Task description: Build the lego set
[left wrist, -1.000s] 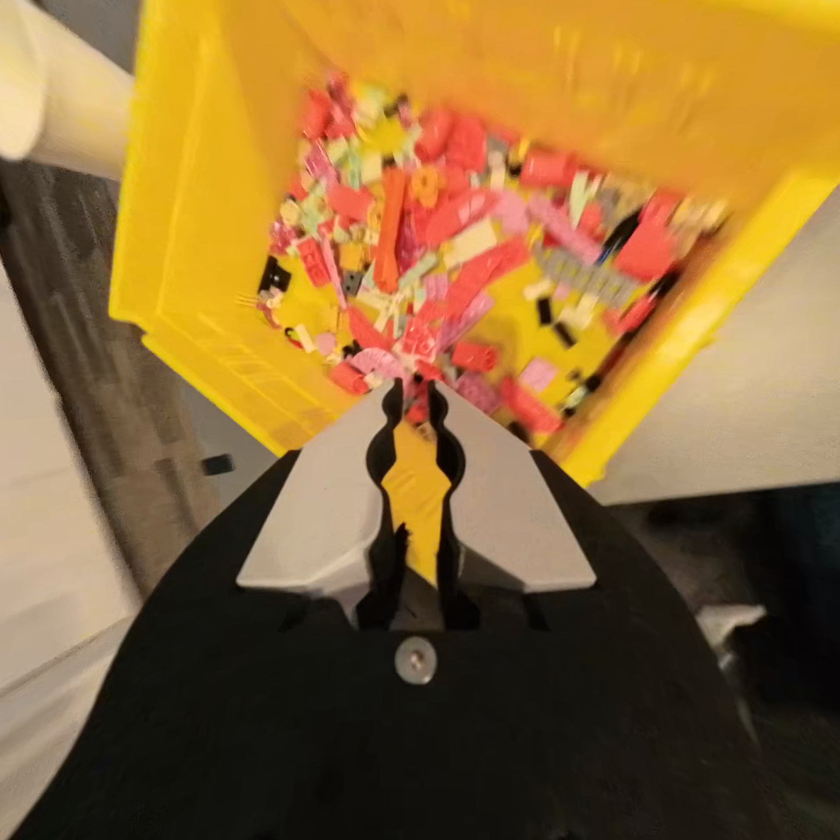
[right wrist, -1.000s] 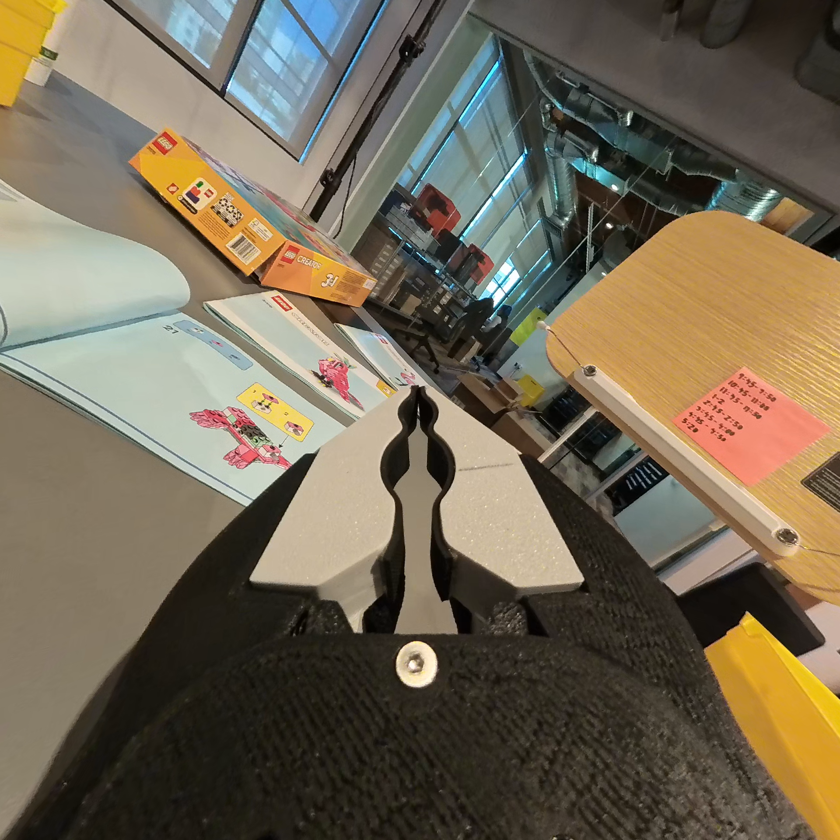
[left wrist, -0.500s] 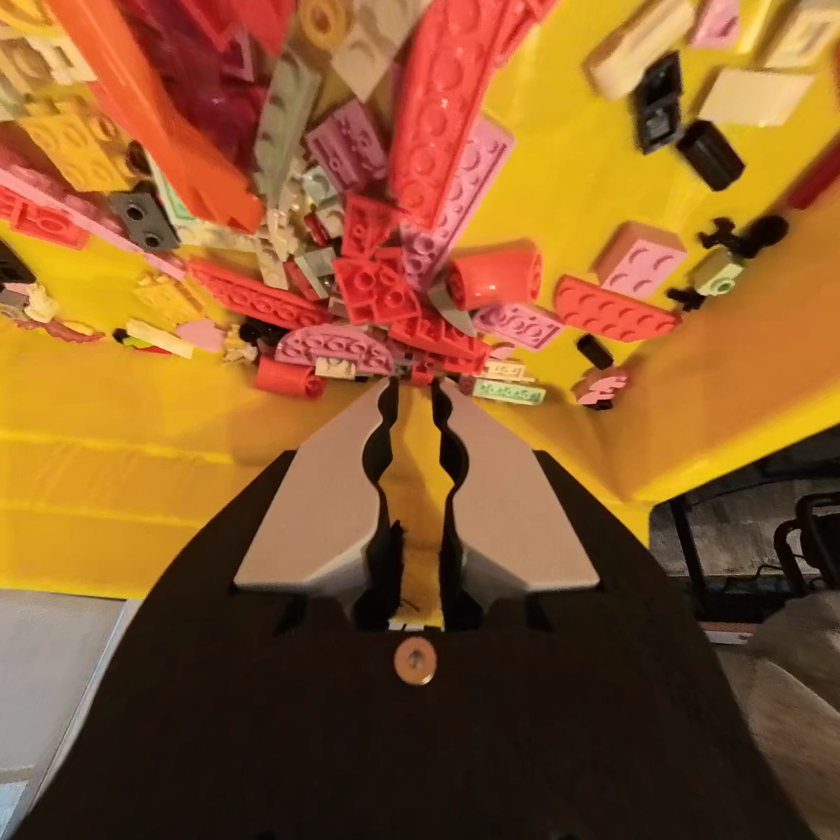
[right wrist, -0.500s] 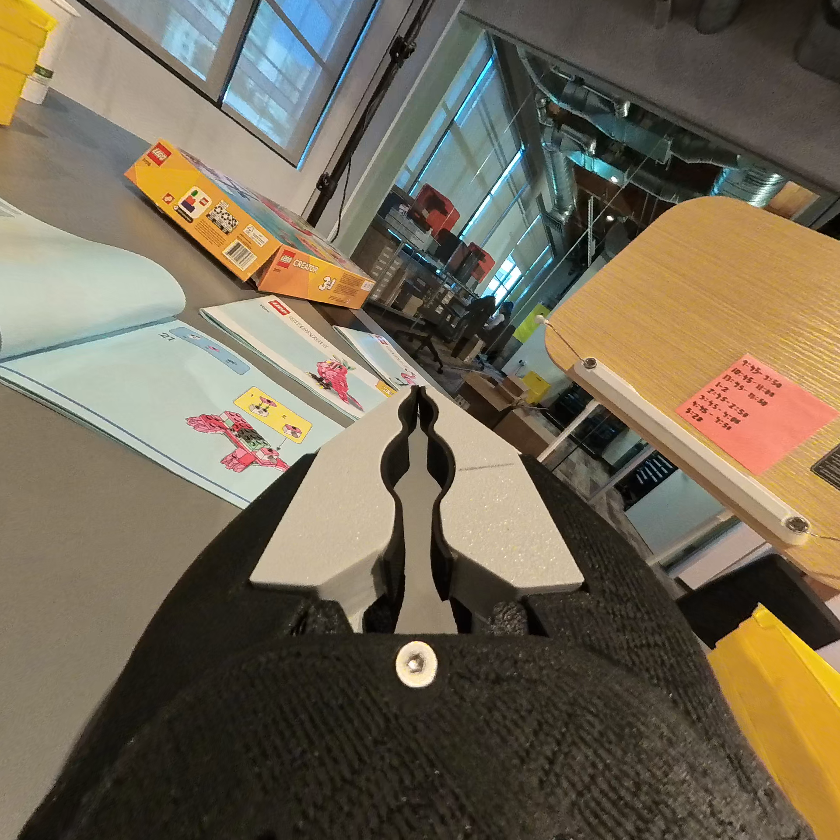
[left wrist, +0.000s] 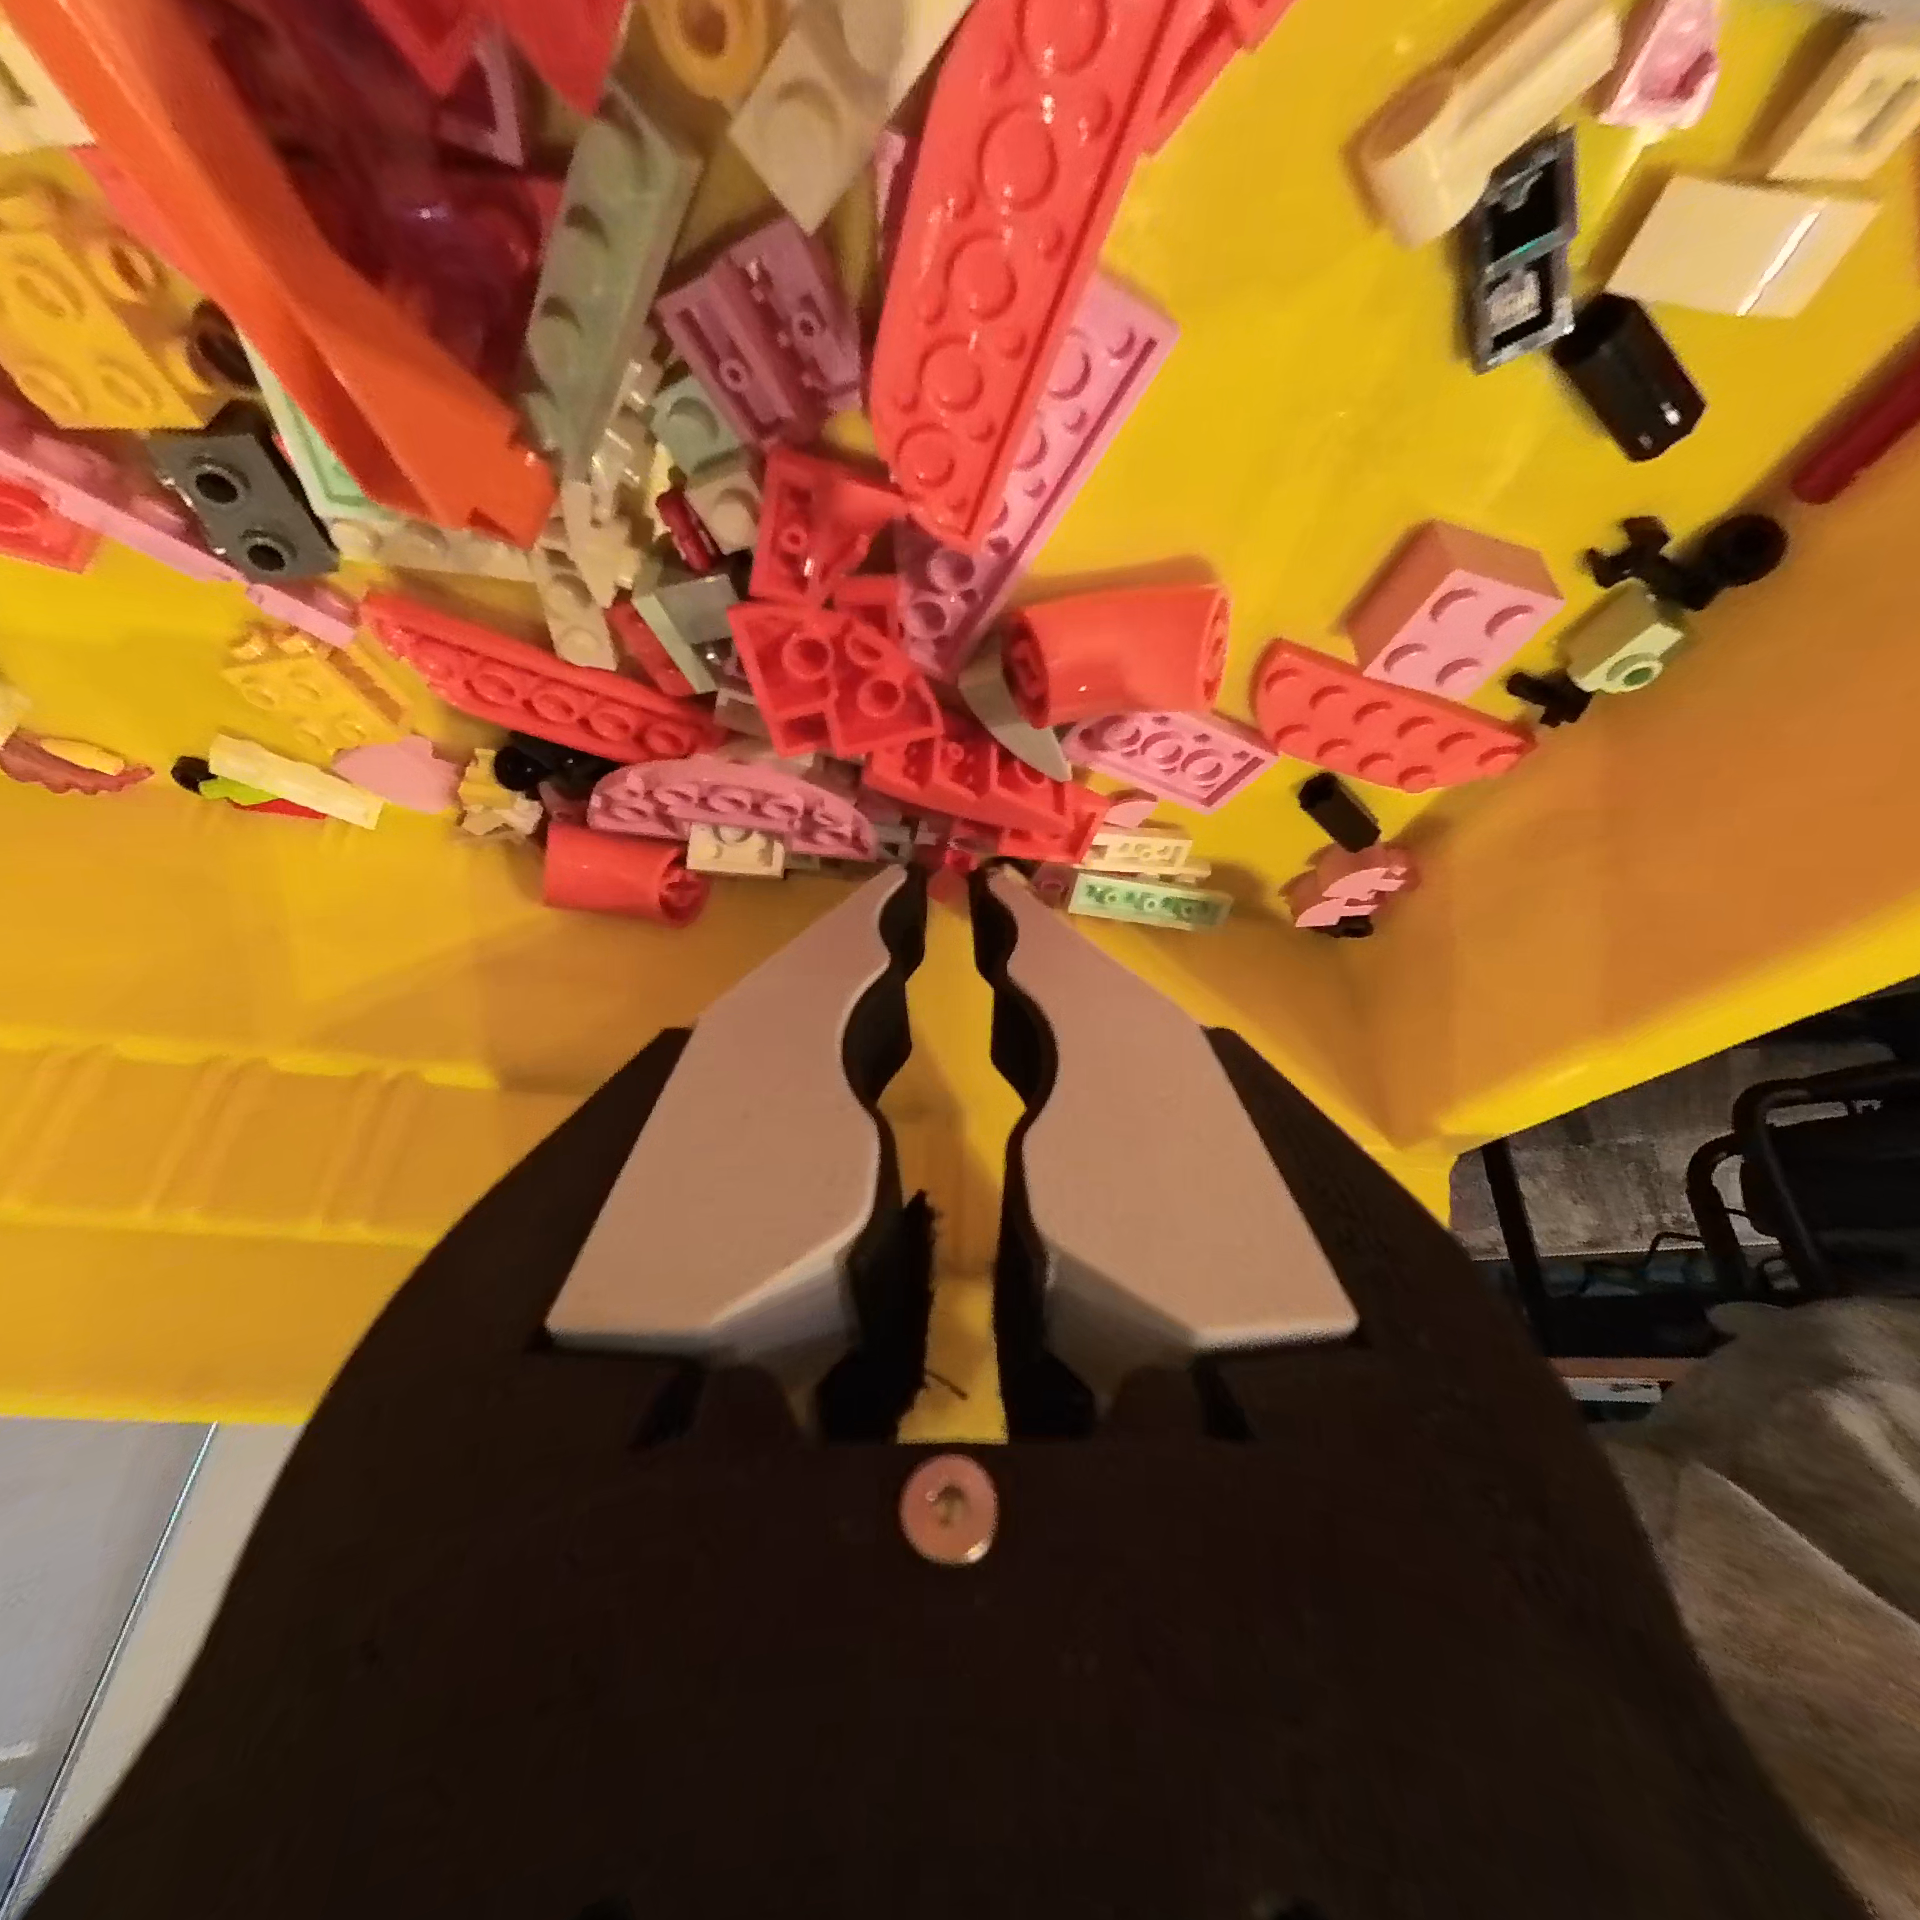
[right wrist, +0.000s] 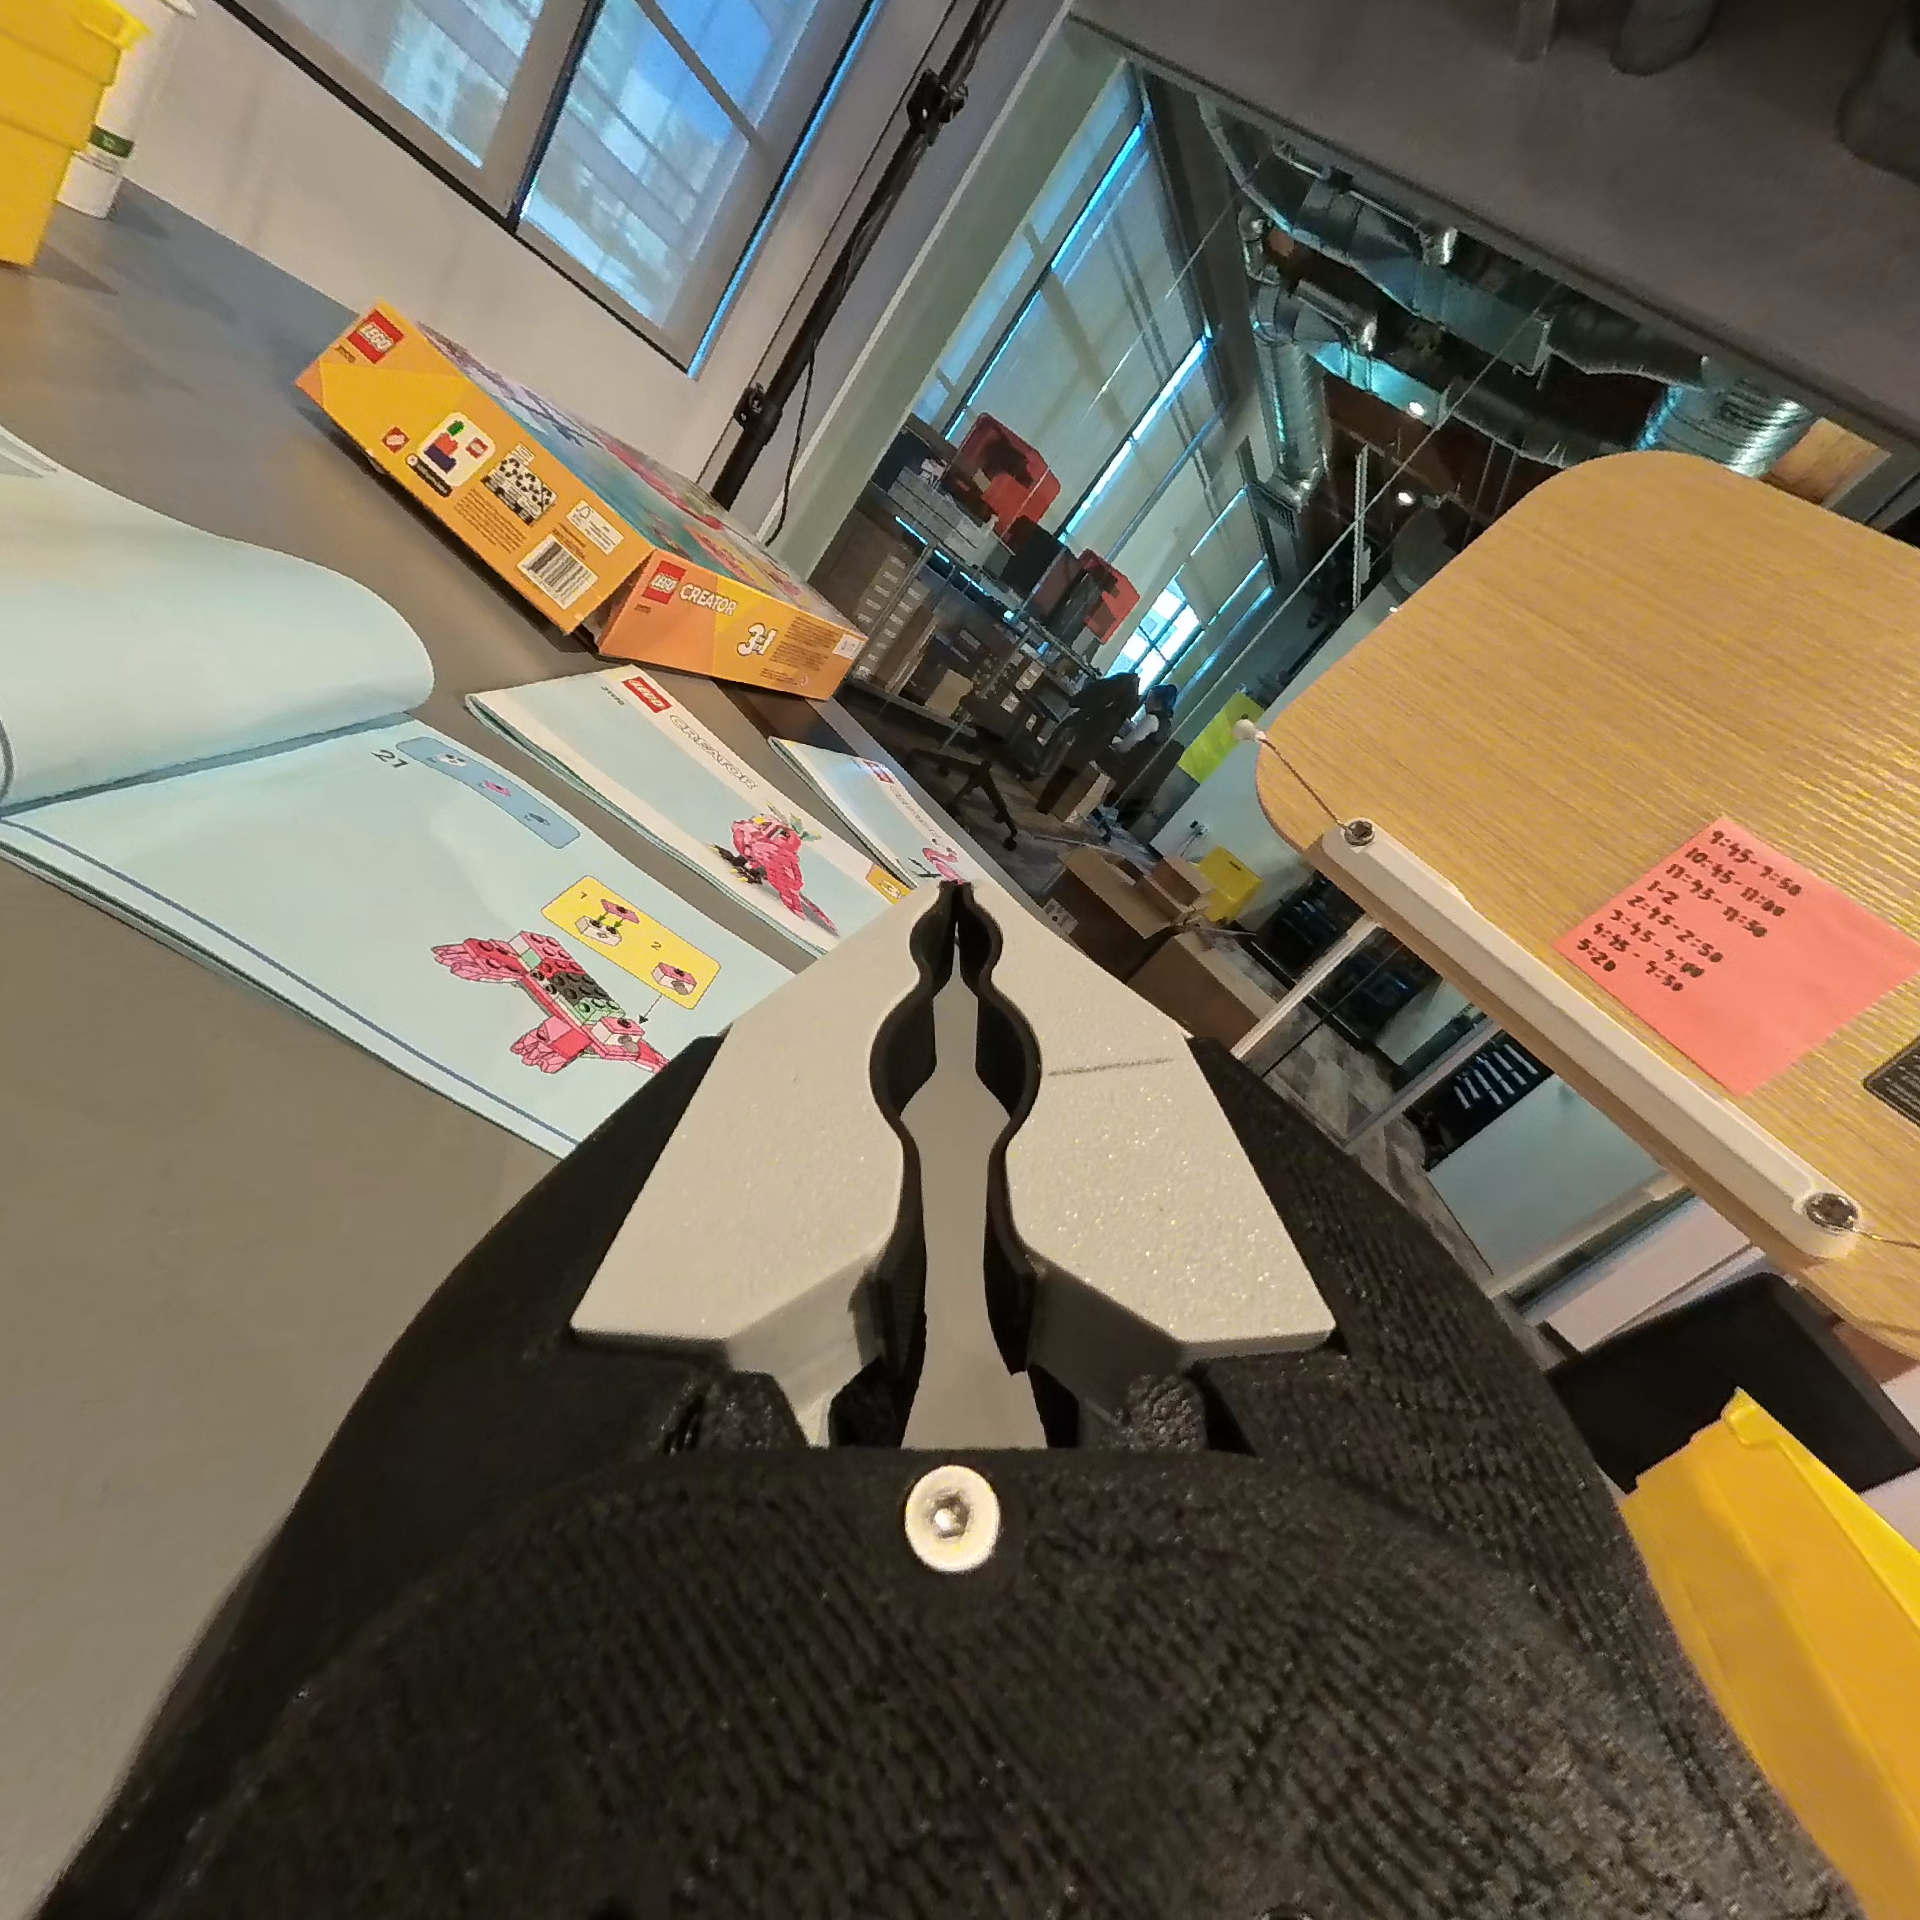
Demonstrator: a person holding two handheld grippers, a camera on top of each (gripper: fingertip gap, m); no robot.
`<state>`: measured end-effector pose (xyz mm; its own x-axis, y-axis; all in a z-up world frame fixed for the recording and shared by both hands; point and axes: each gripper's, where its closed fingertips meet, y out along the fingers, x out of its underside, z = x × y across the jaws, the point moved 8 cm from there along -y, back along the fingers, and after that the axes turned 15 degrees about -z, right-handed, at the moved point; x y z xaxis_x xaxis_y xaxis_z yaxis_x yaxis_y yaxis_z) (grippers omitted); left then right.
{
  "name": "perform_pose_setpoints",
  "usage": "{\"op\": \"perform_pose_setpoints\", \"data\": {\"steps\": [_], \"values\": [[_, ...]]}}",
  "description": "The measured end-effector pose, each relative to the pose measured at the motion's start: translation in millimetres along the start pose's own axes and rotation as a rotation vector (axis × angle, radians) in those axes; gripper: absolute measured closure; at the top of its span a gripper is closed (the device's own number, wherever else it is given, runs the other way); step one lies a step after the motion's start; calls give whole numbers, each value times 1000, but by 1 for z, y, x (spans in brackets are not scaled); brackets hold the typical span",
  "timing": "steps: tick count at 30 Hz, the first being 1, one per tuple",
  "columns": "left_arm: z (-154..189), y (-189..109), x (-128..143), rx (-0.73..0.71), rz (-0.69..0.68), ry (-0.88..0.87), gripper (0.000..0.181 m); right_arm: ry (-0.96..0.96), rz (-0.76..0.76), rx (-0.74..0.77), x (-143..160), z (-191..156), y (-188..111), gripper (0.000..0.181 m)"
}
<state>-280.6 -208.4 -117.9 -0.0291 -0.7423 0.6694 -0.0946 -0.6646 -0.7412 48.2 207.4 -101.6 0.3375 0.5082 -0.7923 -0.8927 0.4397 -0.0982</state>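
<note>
One yellow bin [left wrist: 312, 1143] holds a heap of bricks [left wrist: 831, 623], too many to count. On the worktop [right wrist: 156, 1247]: one box [right wrist: 582, 540] and three booklets, one open [right wrist: 312, 883] and two closed [right wrist: 686, 790]. One pink note [right wrist: 1725, 956] is stuck on one wooden board [right wrist: 1621, 686].

Setting: open office or lab. Upper right of my right wrist view: exposed silver ceiling ducts [right wrist: 1340, 260], glass partition walls [right wrist: 1091, 436], shelving racks [right wrist: 997, 582]; grey worktable [right wrist: 208, 1195] lower left.
</note>
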Motion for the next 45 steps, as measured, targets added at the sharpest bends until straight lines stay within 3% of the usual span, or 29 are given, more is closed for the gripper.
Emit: {"op": "perform_pose_setpoints", "data": {"steps": [6,8,16,20,22,24,28,31,33,35,39,42,45], "values": [[3,1,-1,68,17,-33,163,2,1,-2,0,0,0,181],[4,3,-2,78,22,-31,167,2,2,-2,0,0,1,181],[3,2,0,34,-9,-47,173,-4,0,-5,0,-2,1,181],[3,-9,6,-57,54,-67,174,-3,1,-4,0,-2,1,181],[6,-25,13,-144,168,-92,174,-4,1,-3,0,-2,2,181],[15,-54,22,-285,371,-141,174,-6,0,-2,0,-2,2,181],[77,-131,46,-589,1031,-83,174,-2,-3,2,0,-3,1,181],[138,-166,63,-679,1447,24,174,32,10,-10,-2,-4,-1,181],[164,-174,63,-602,1648,38,174,57,31,-36,-6,-8,-4,181],[179,-174,54,-400,1800,57,175,76,76,-76,-14,-16,-10,181],[197,-175,41,212,2136,150,175,86,176,-213,-35,-42,-32,174],[202,-175,34,666,2285,252,175,88,296,-408,-61,-67,-56,167],[212,-174,16,845,2298,360,176,276,418,-779,-98,-84,-80,165]]}}
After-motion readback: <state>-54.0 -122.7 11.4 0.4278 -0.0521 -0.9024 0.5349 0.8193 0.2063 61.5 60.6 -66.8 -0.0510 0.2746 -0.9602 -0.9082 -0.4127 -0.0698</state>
